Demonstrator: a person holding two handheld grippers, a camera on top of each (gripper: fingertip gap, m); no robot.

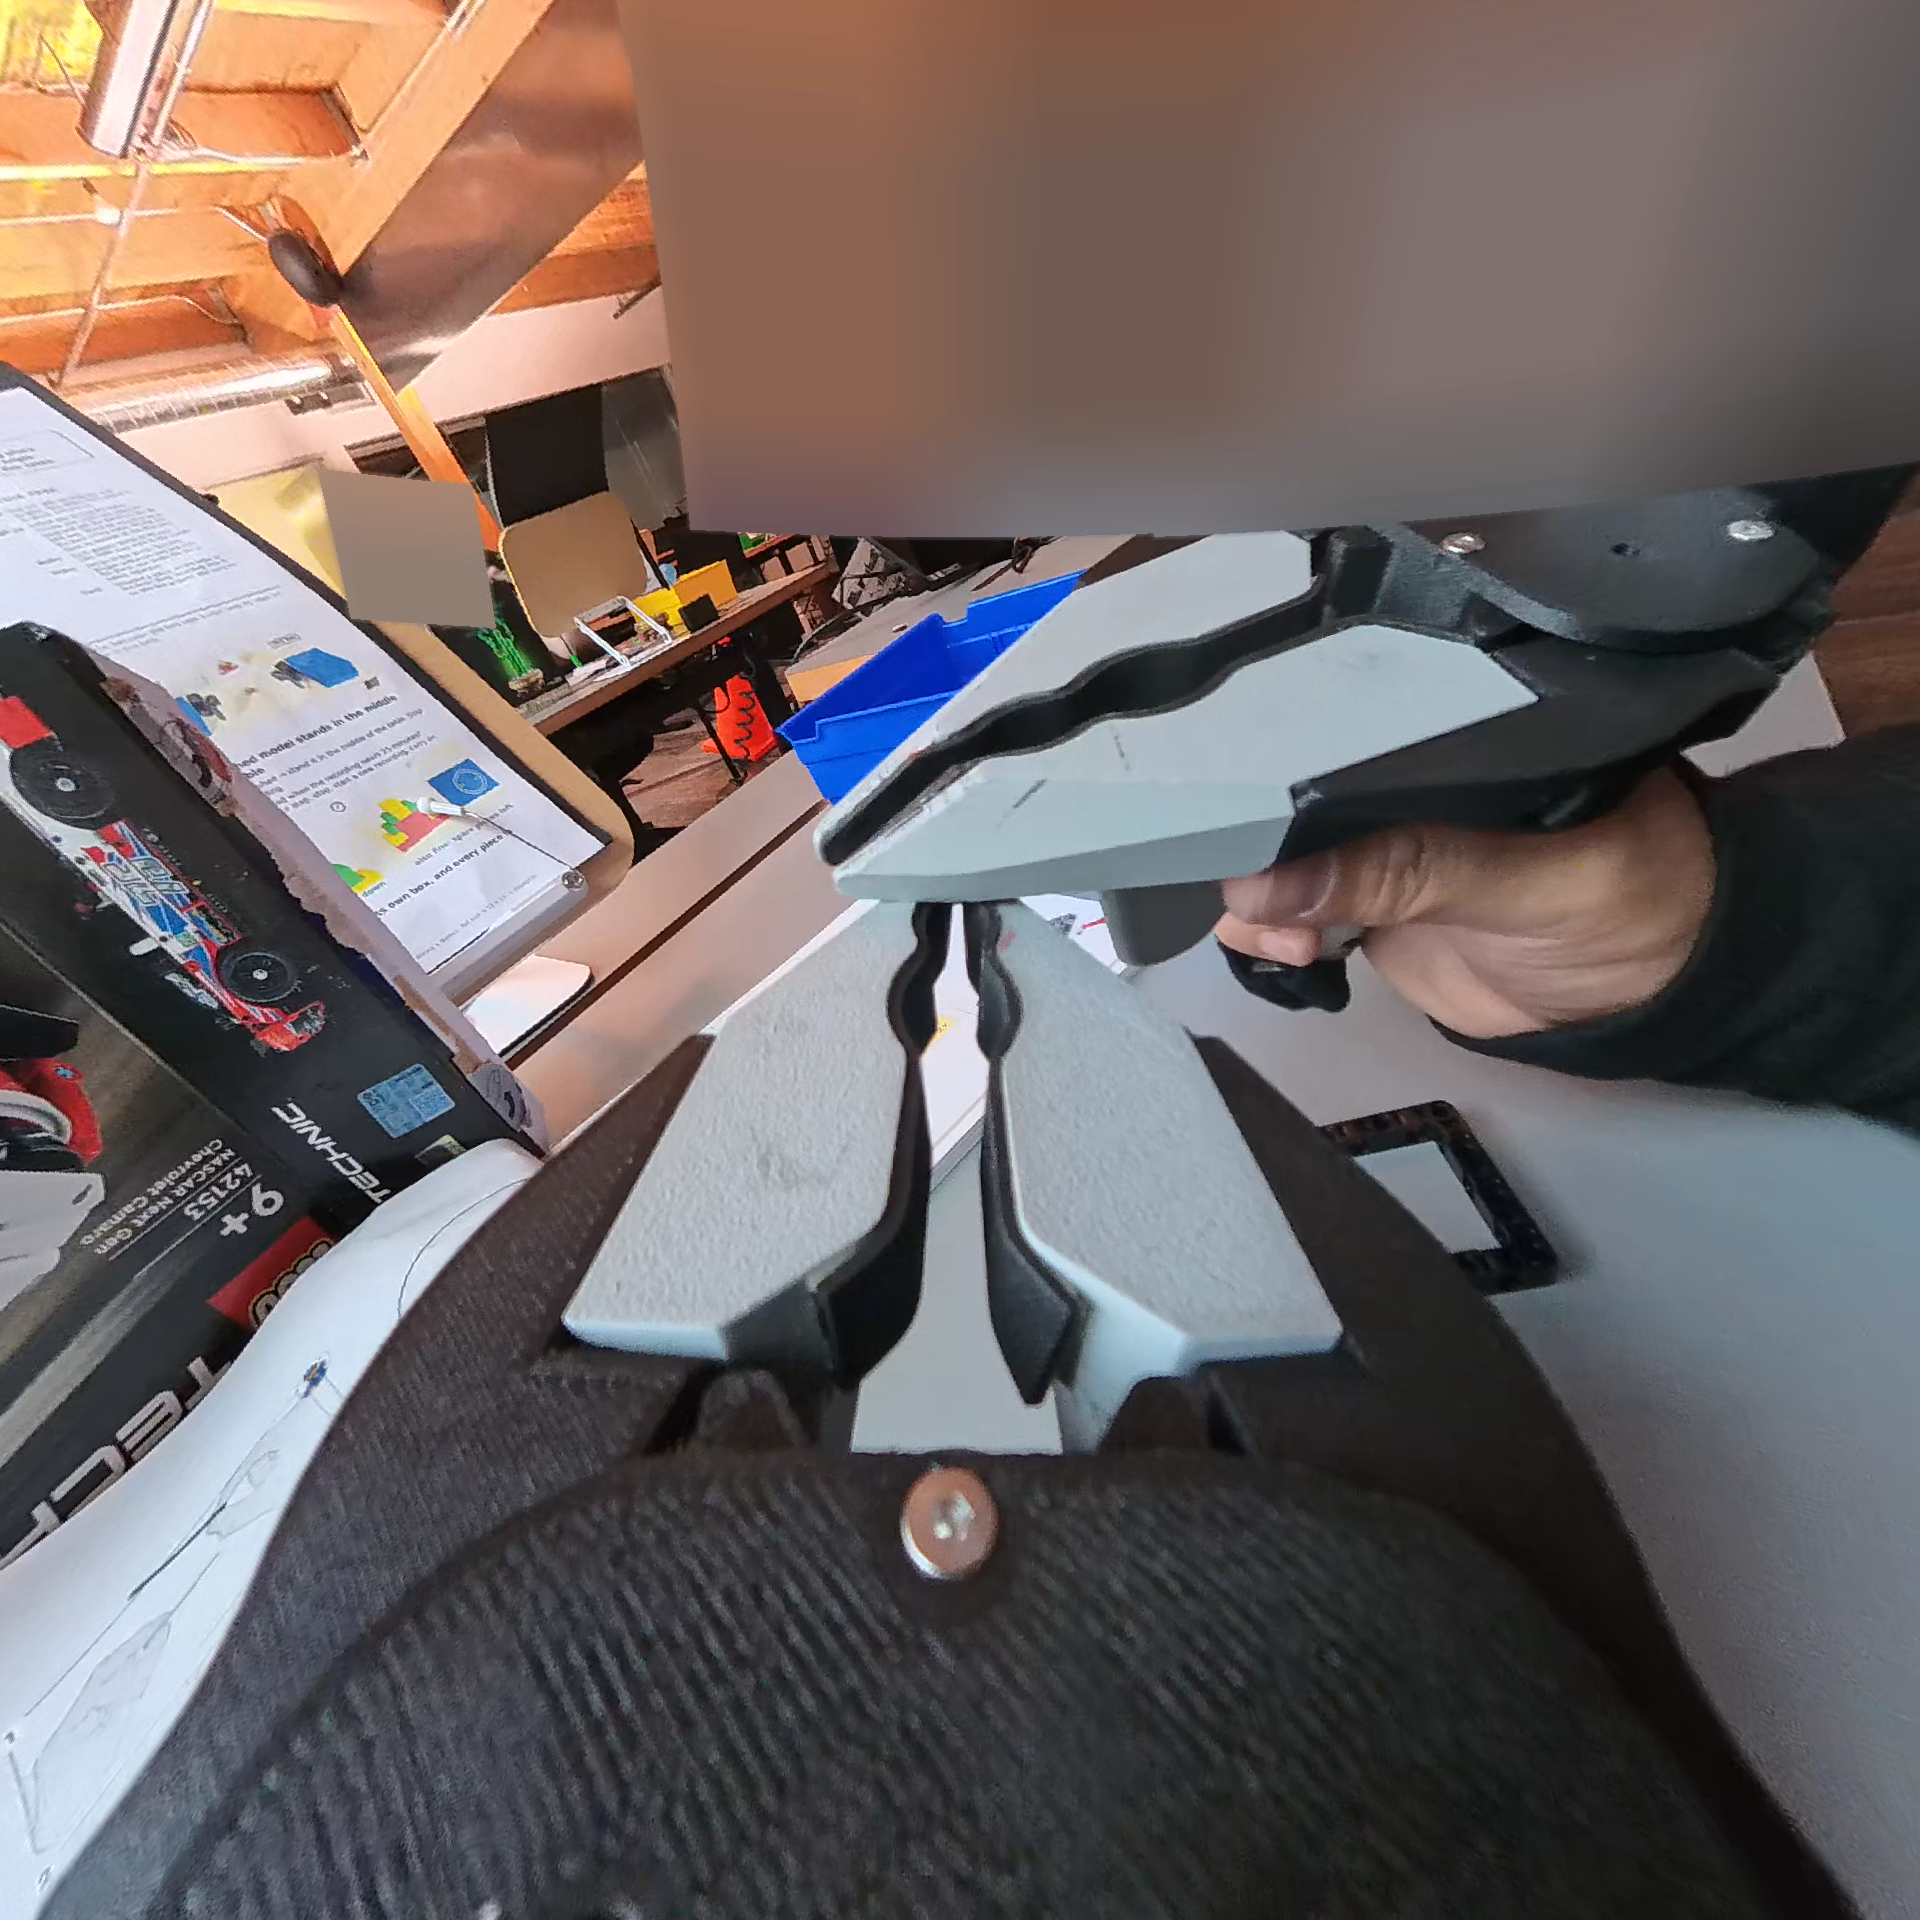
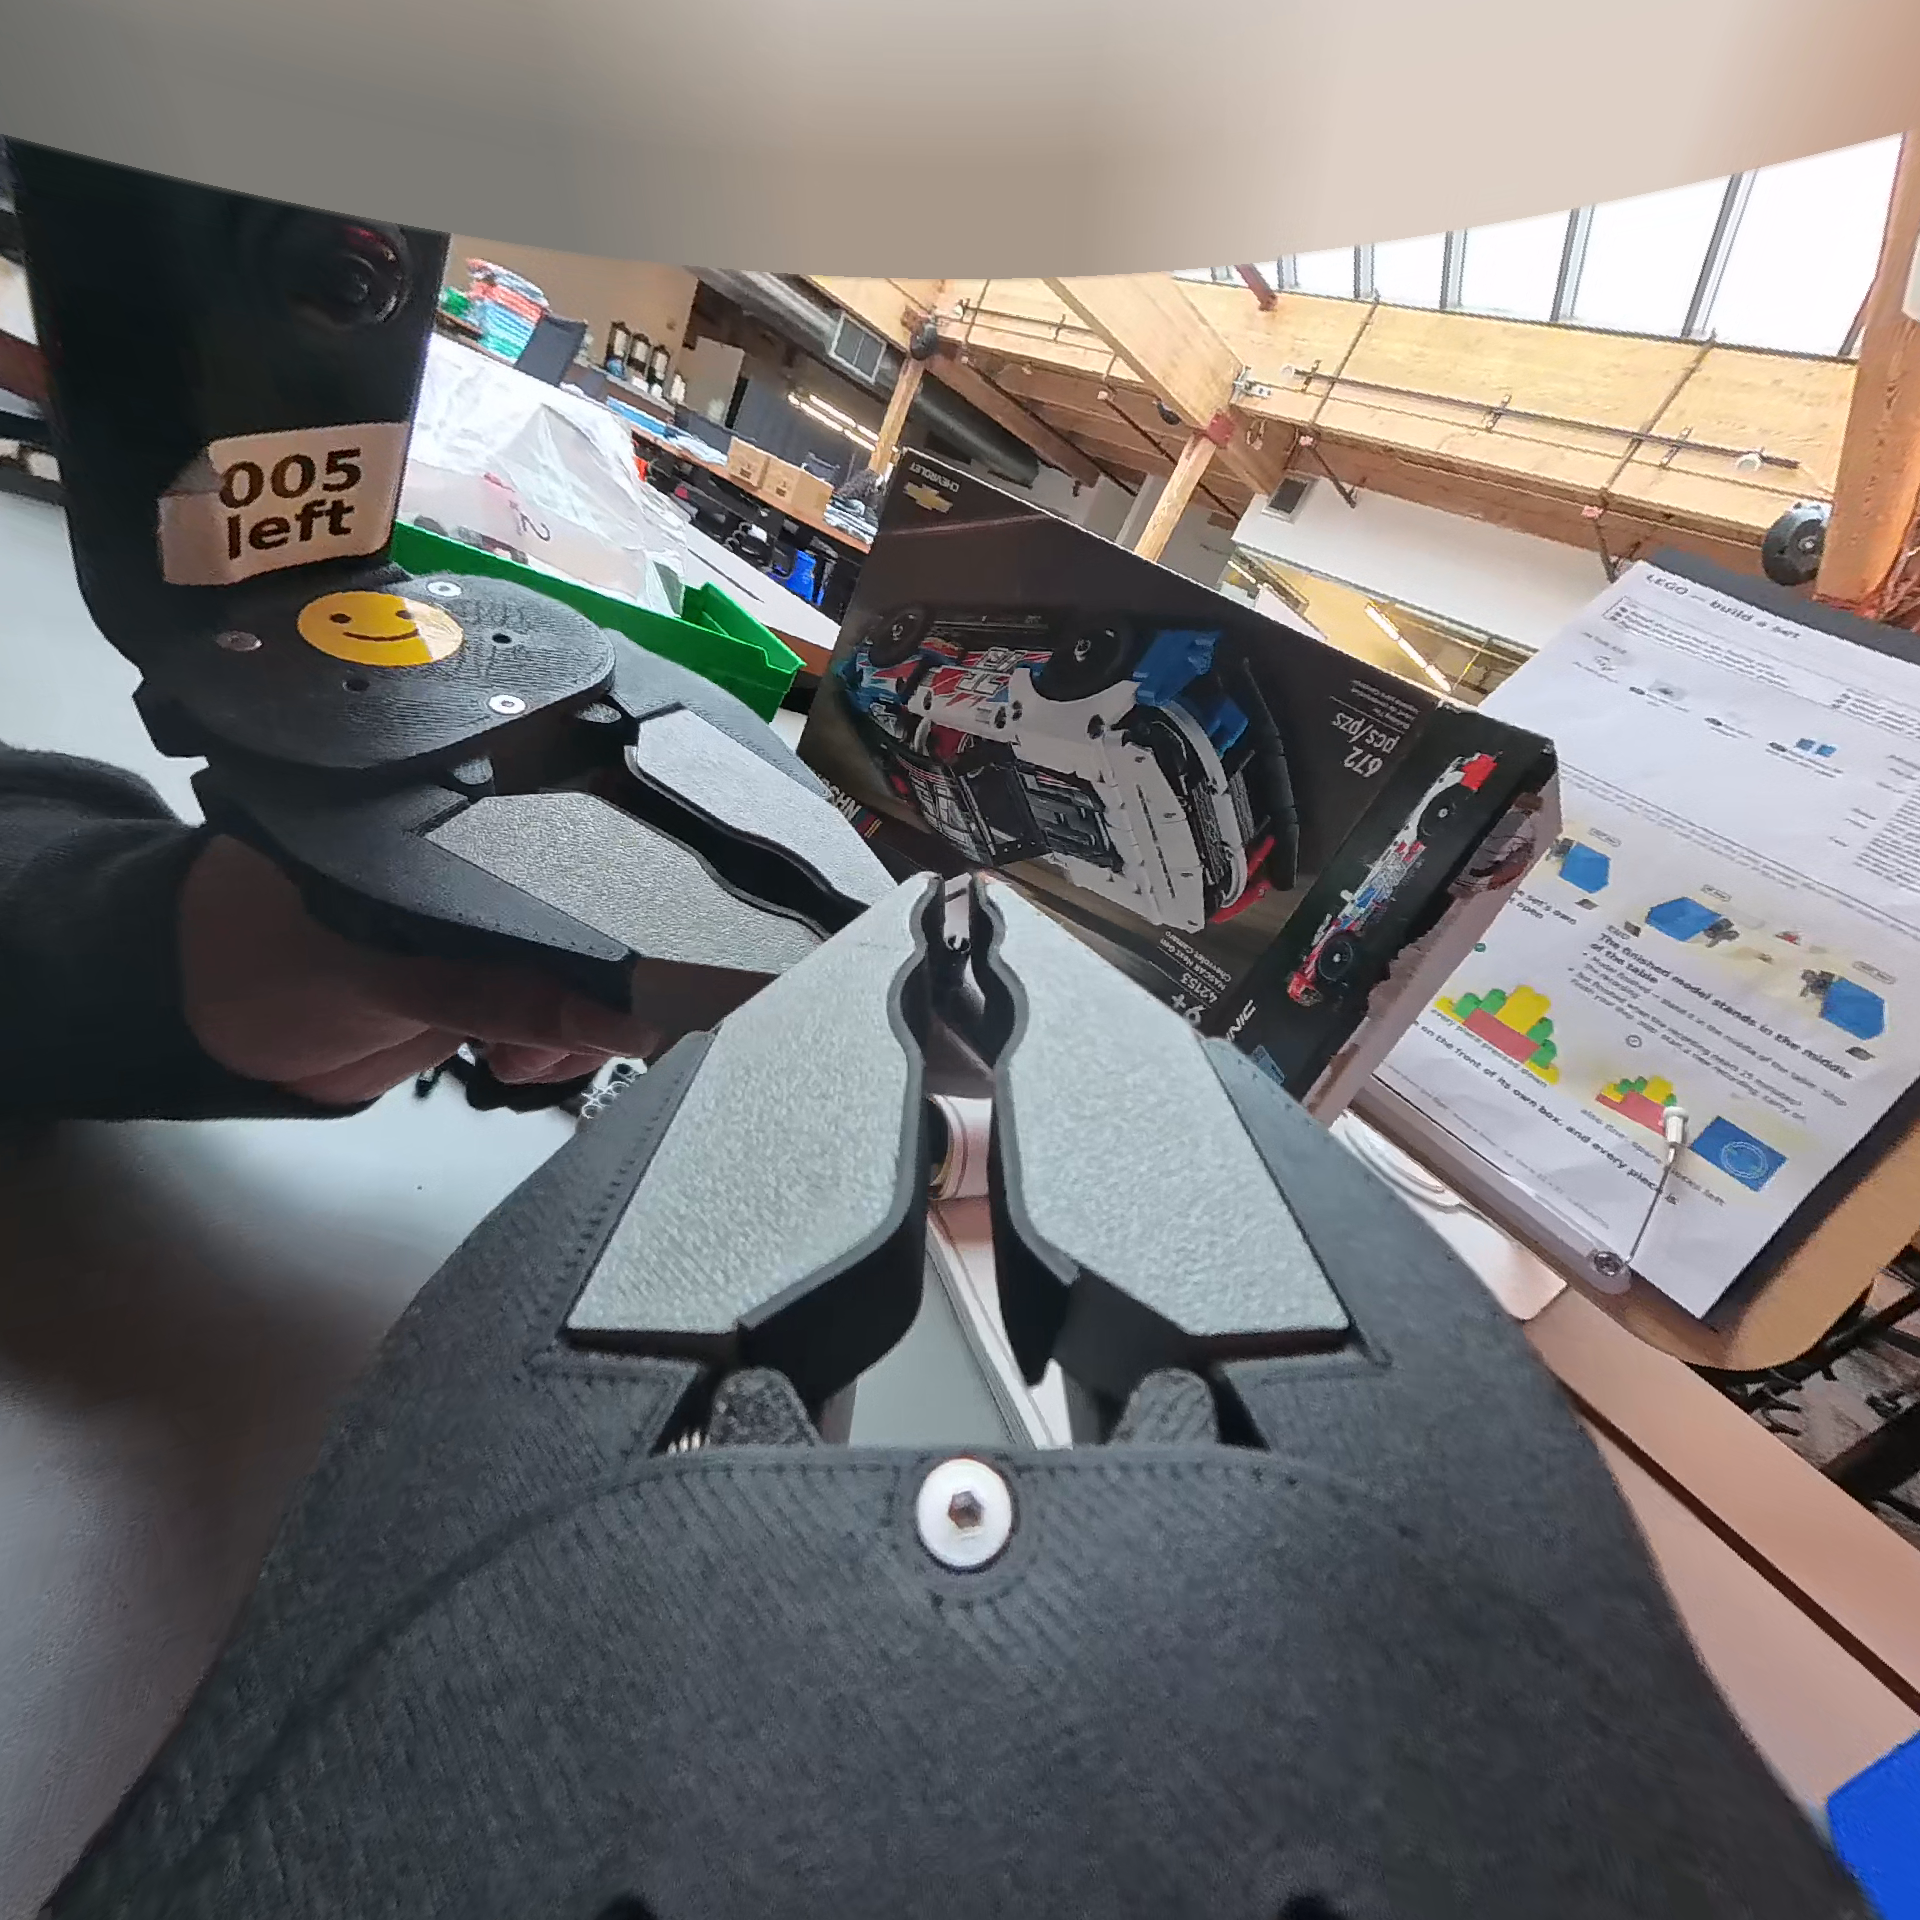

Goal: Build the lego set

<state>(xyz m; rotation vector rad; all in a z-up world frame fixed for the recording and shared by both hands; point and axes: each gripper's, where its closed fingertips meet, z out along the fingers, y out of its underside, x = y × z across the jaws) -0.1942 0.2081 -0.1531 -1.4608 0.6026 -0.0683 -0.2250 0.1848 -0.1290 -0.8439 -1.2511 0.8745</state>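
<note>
- The left gripper [image 1: 954, 920] and right gripper [image 1: 857, 847] meet tip to tip above the white table [image 1: 1714, 1351], each held in a hand [image 1: 1455, 914].
- Right gripper: the jaws look closed in the left wrist view. Something small and dark sits at its tips in its own view, but we cannot tell whether it is a pinched part.
- Left gripper: the fingers are drawn close with a thin gap between them. The tips are hidden behind the right gripper, so we cannot tell whether it is closed or gripping.
- Lego parts in view: a black frame [image 1: 1455, 1195] lies flat on the table beyond the left gripper, and small loose pieces [image 2: 603, 1086] lie under the hand holding the left gripper.
- The set's box [image 2: 1091, 790] stands behind, beside an instruction sheet [image 2: 1714, 935]. A blue bin [image 1: 914, 686] and a green bin [image 2: 727, 644] sit farther off.
- Handling, our judgement: the parts are light, rigid, smooth plastic. They should slip or twist if pinched at a corner.
- We would take the frame across one straight bar, with the pads flat on opposite faces.
- Small pins are likely to pop out under a hard squeeze, so we would grip them mid-length and press slowly.
</note>
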